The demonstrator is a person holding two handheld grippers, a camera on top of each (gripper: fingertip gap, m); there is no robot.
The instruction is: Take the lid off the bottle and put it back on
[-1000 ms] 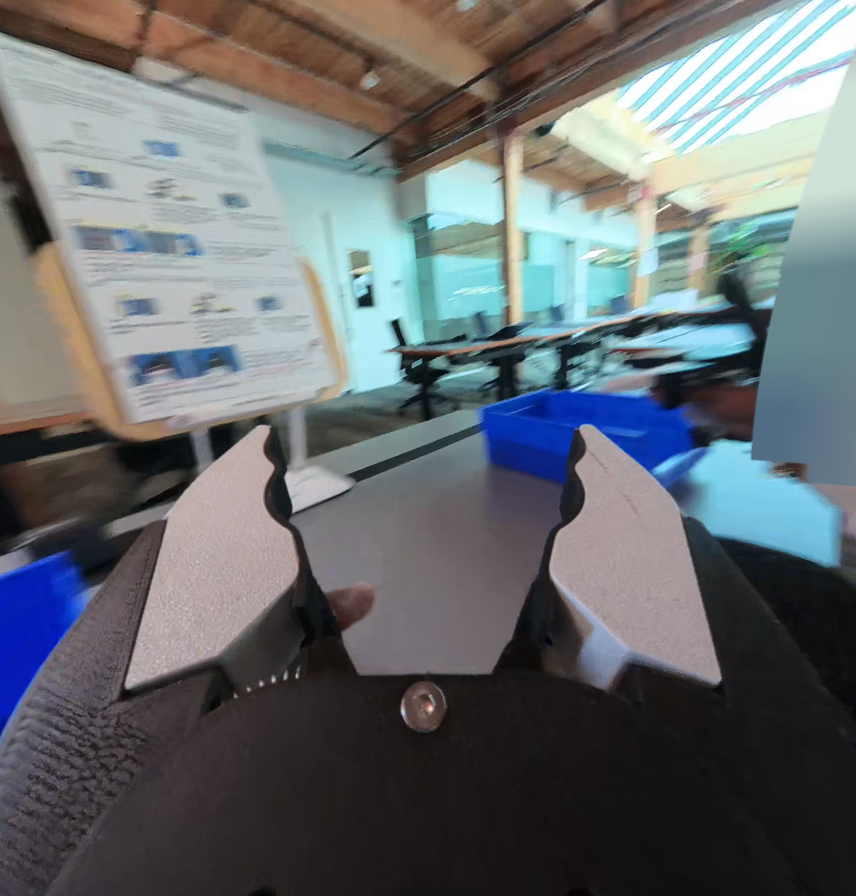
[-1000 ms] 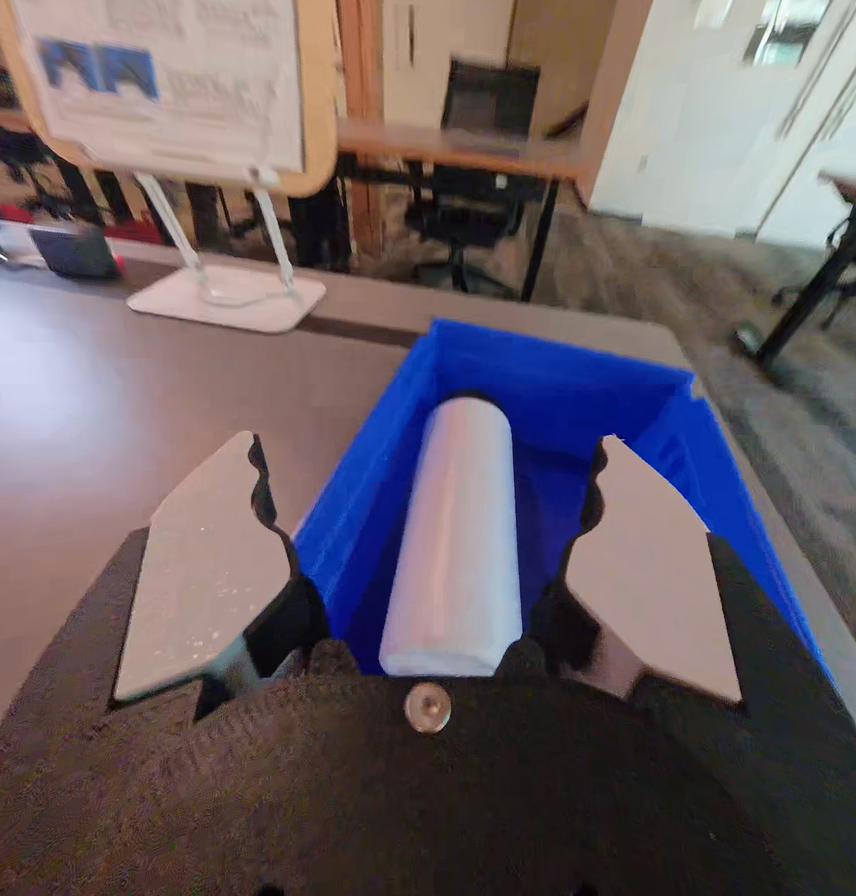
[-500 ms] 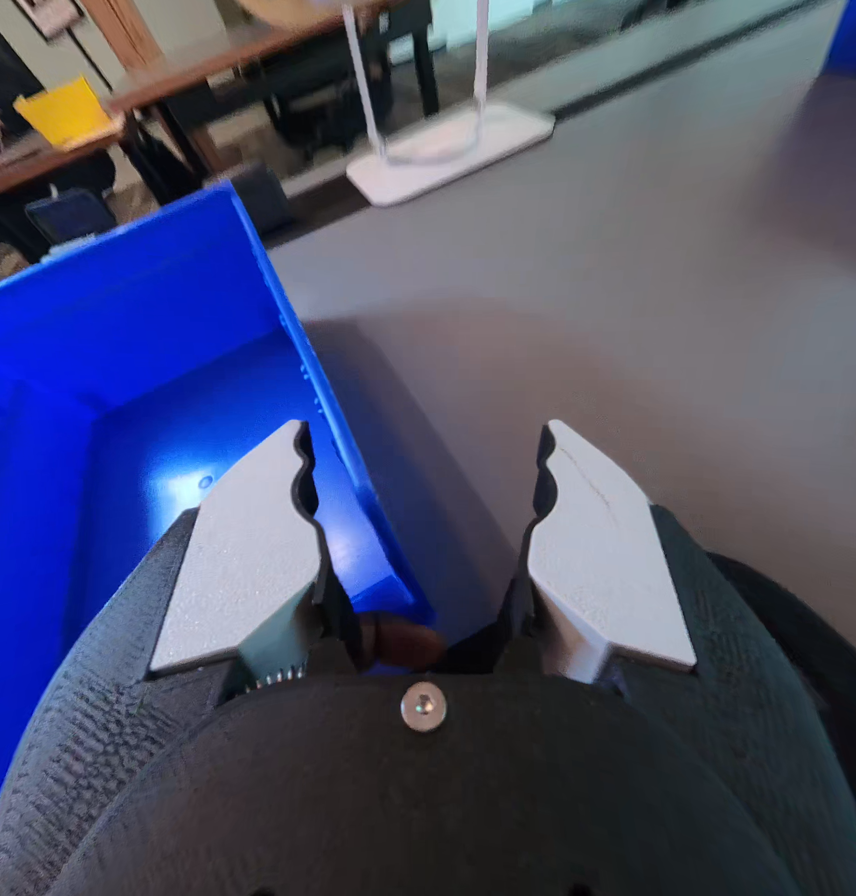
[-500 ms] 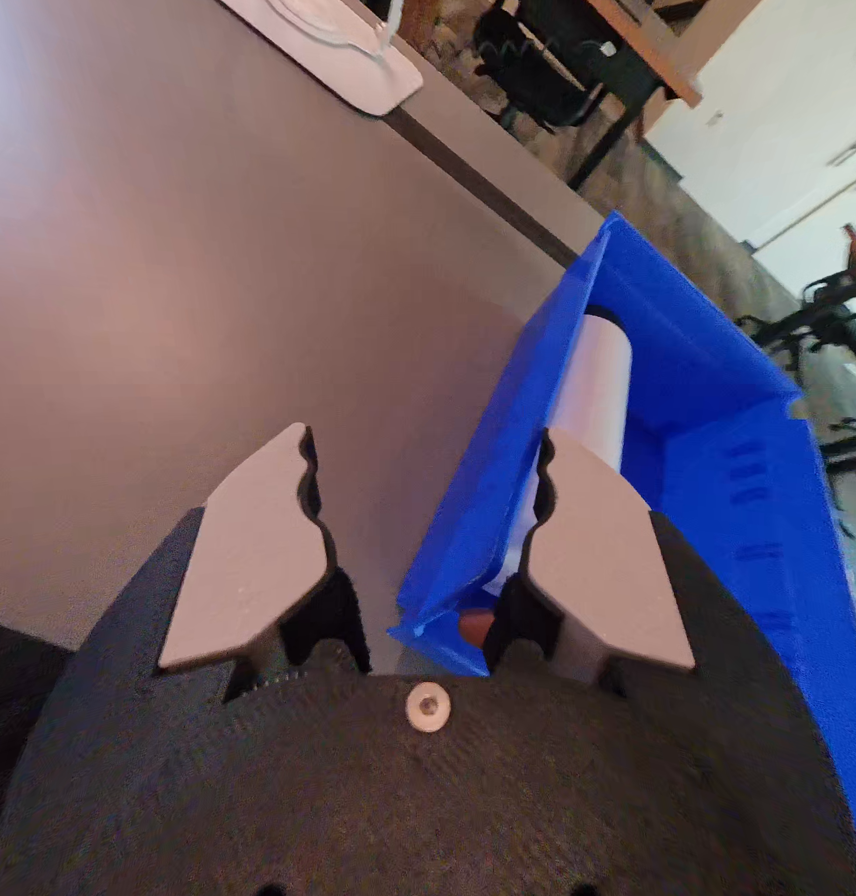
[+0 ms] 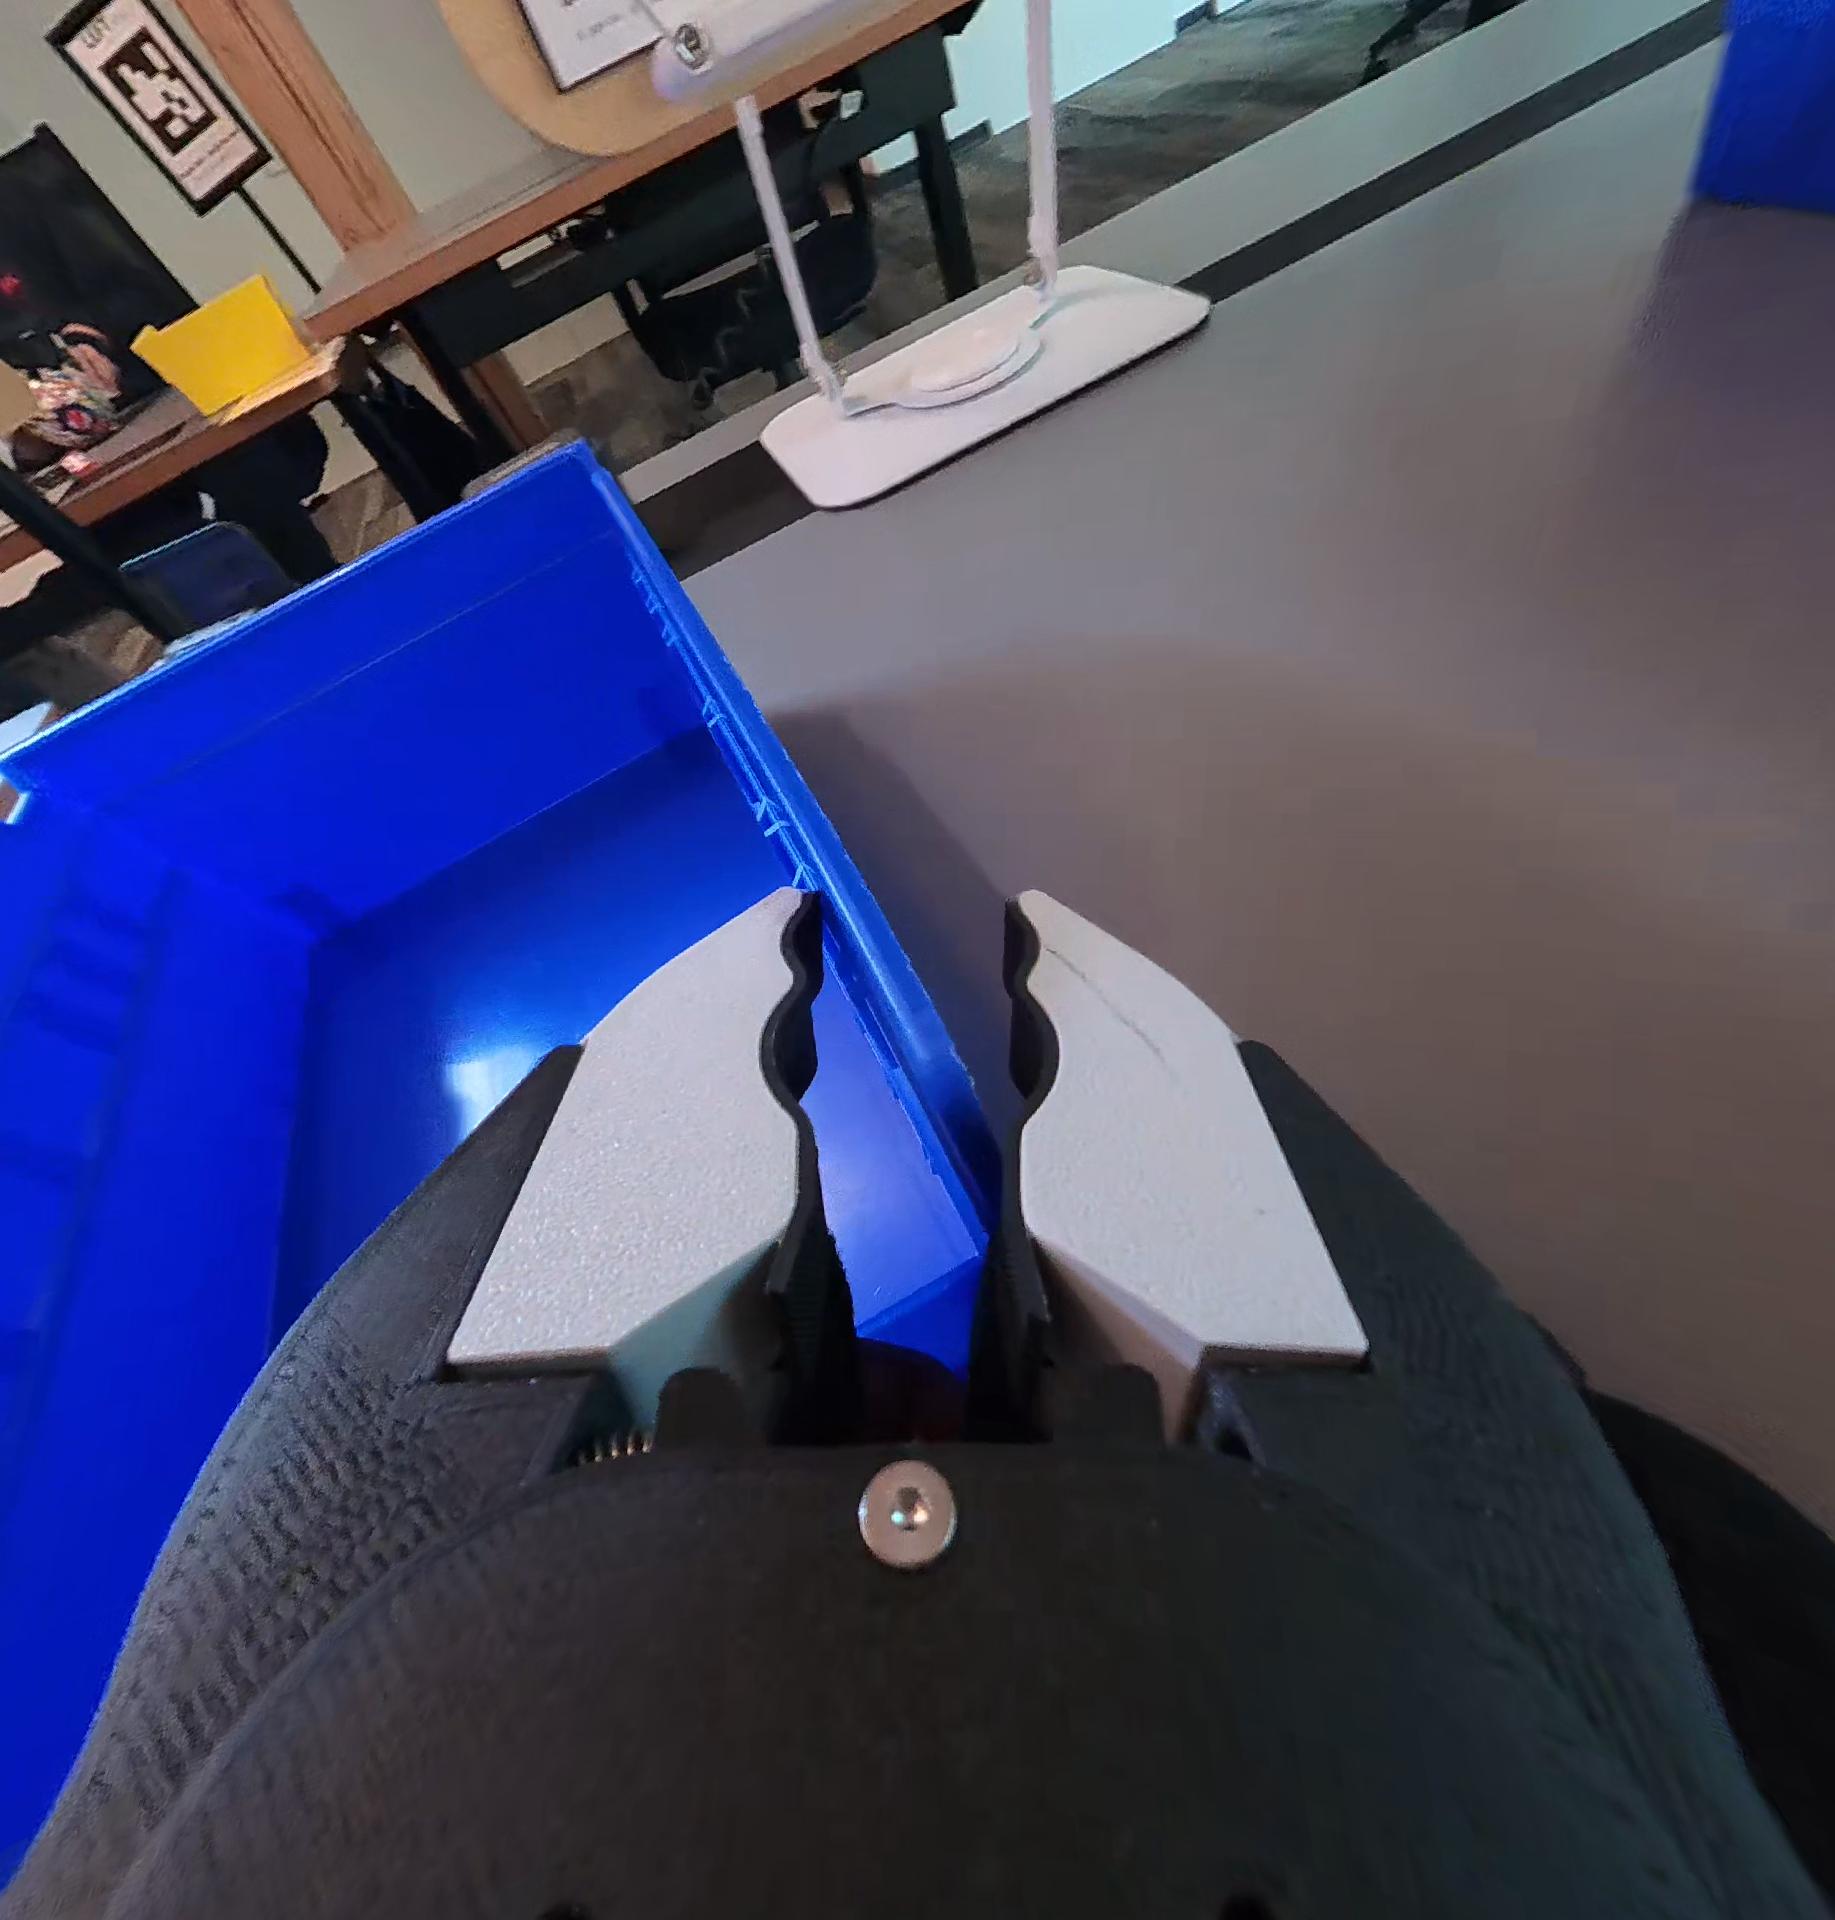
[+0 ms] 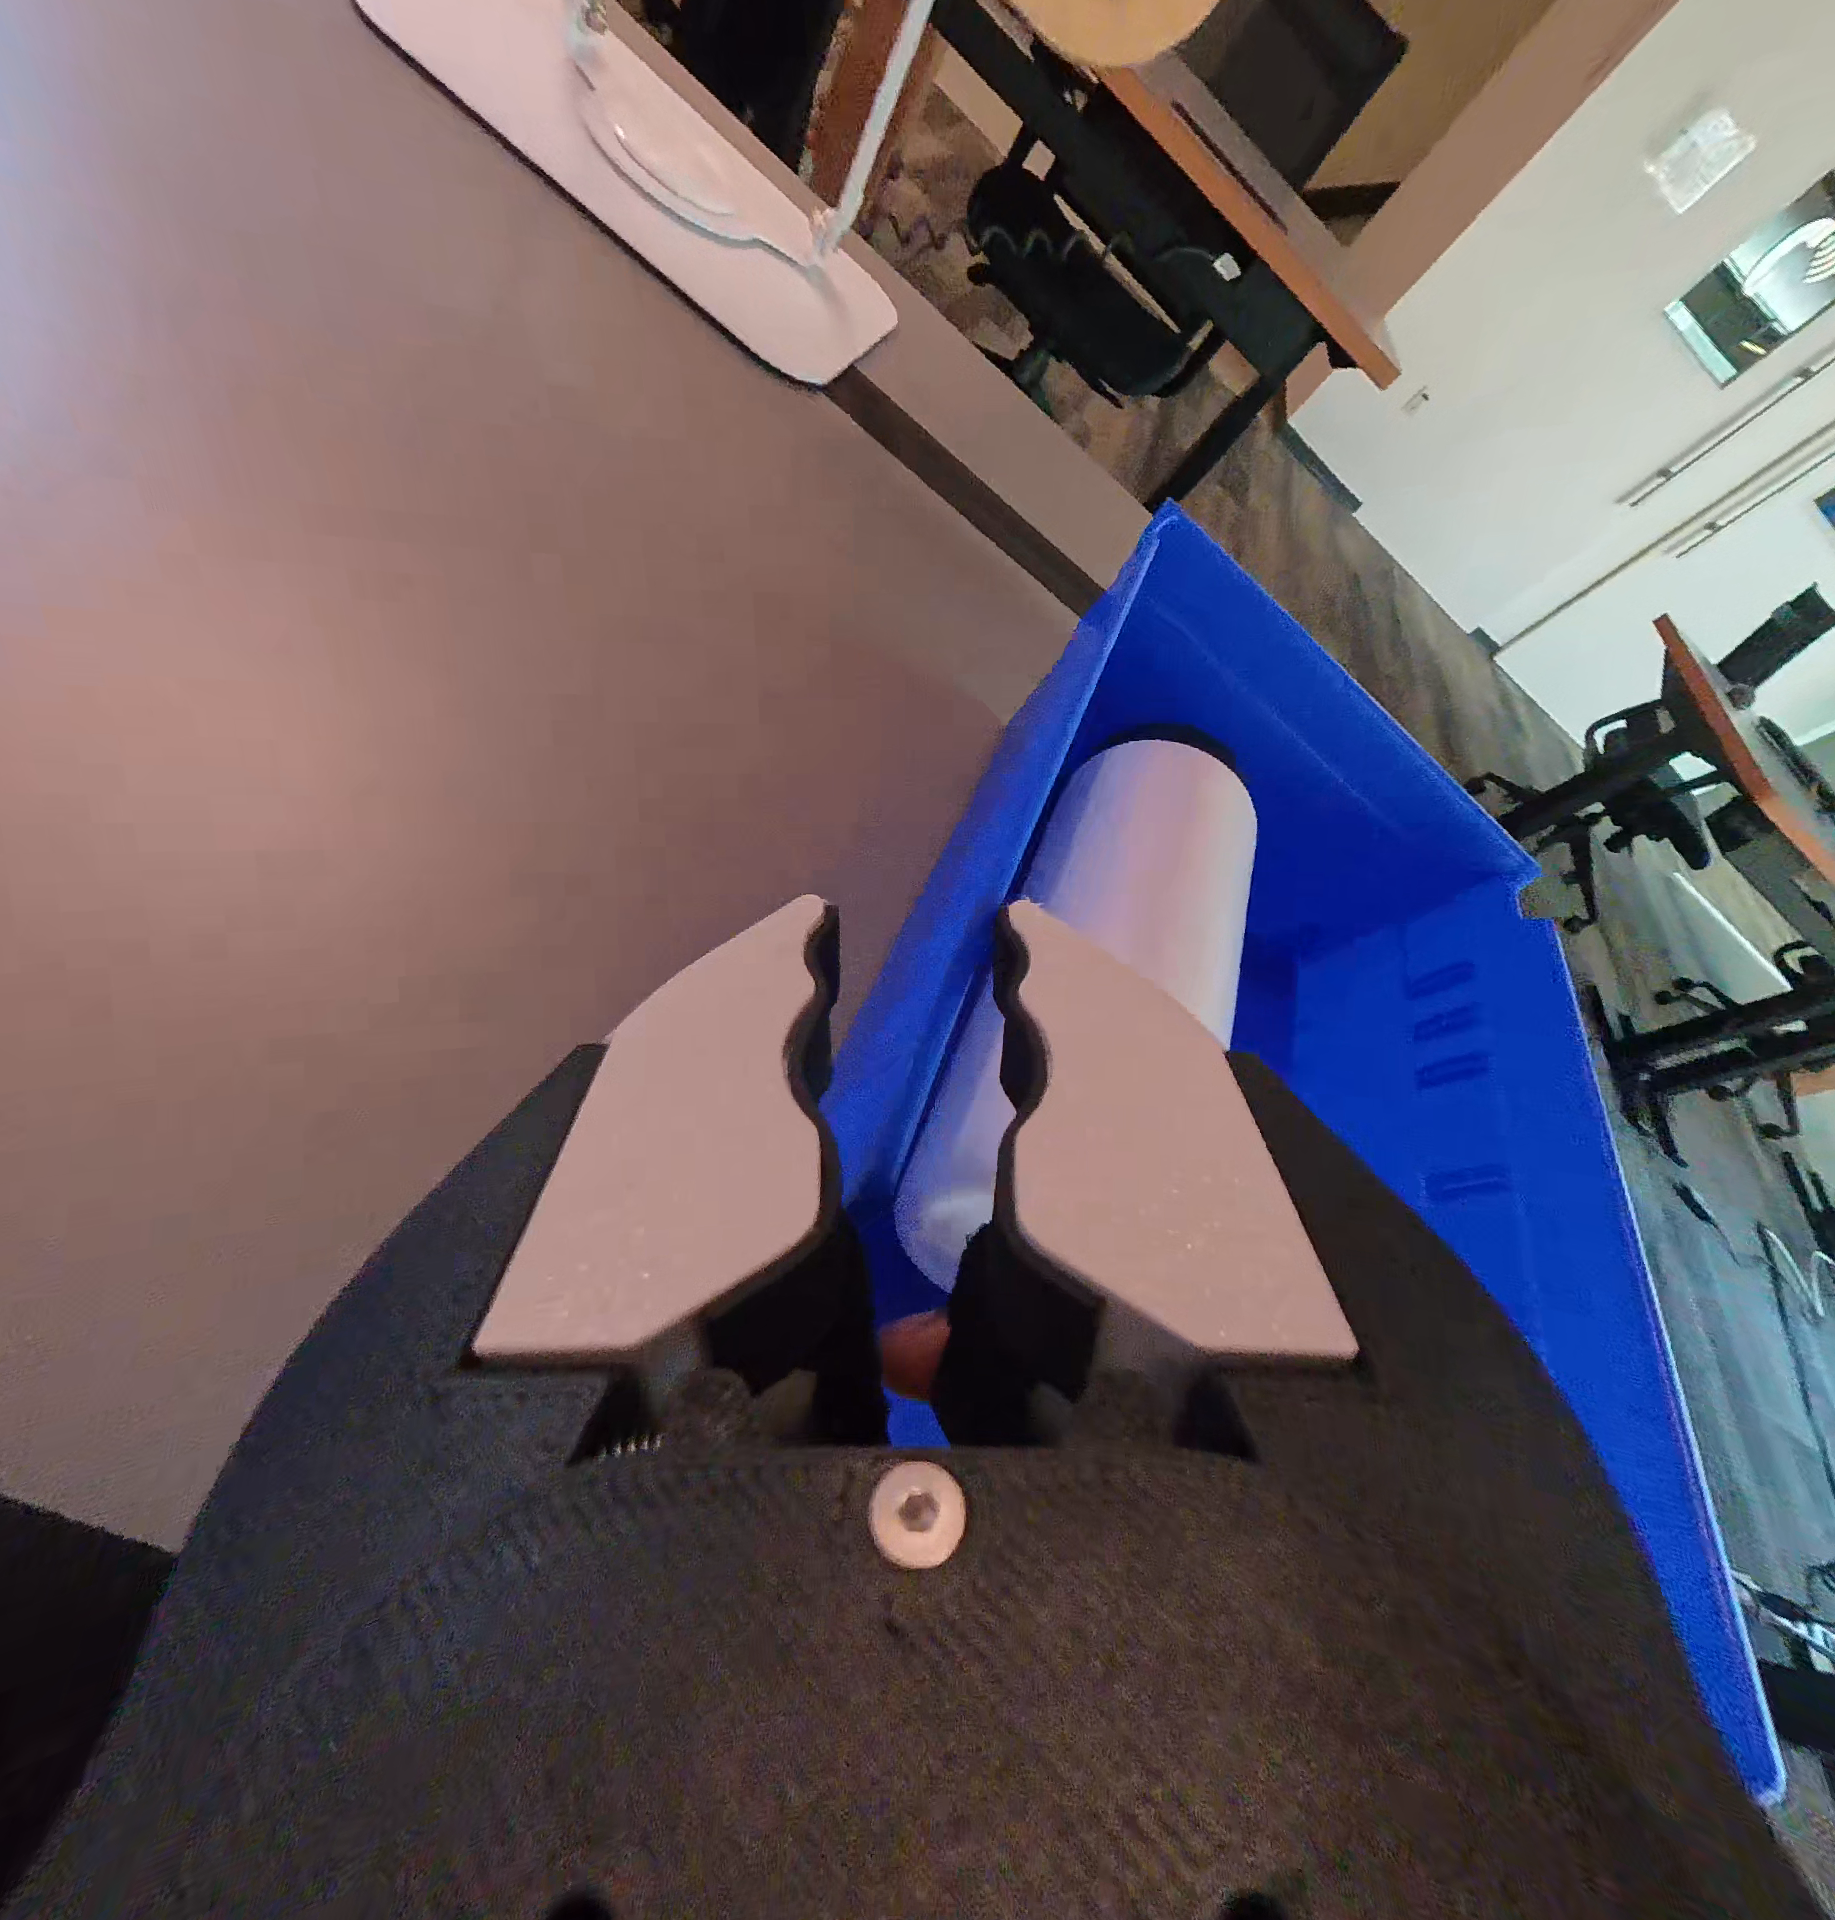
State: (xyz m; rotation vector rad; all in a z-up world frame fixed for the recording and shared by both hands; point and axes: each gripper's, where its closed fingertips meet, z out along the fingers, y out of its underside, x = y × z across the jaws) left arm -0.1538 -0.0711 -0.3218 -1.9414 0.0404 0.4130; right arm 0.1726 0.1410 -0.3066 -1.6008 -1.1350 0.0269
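Observation:
A white bottle (image 6: pixel 1152 862) lies on its side in a blue bin (image 6: pixel 1412 987) at the table's right edge, in the right wrist view. I cannot make out its lid. My right gripper (image 6: pixel 913 920) straddles this bin's left wall, with its jaws closed down on the wall's near end. In the left wrist view, my left gripper (image 5: pixel 908 914) straddles the right wall (image 5: pixel 778 821) of a second, empty blue bin (image 5: pixel 321 748), with its jaws narrowed onto it in the same way.
Both bins sit on a grey table (image 5: pixel 1412 727). A white stand base (image 5: pixel 996 384) with thin legs is at the table's far edge and also shows in the right wrist view (image 6: pixel 664 197). The other bin's corner (image 5: pixel 1796 104) shows top right. Desks and chairs stand beyond. There is about 40 centimetres between the tips of the two grippers.
Both grippers dropped from looking across the room to the bins. Each has come over a bin's side wall, and its jaws have narrowed from wide open onto that wall.

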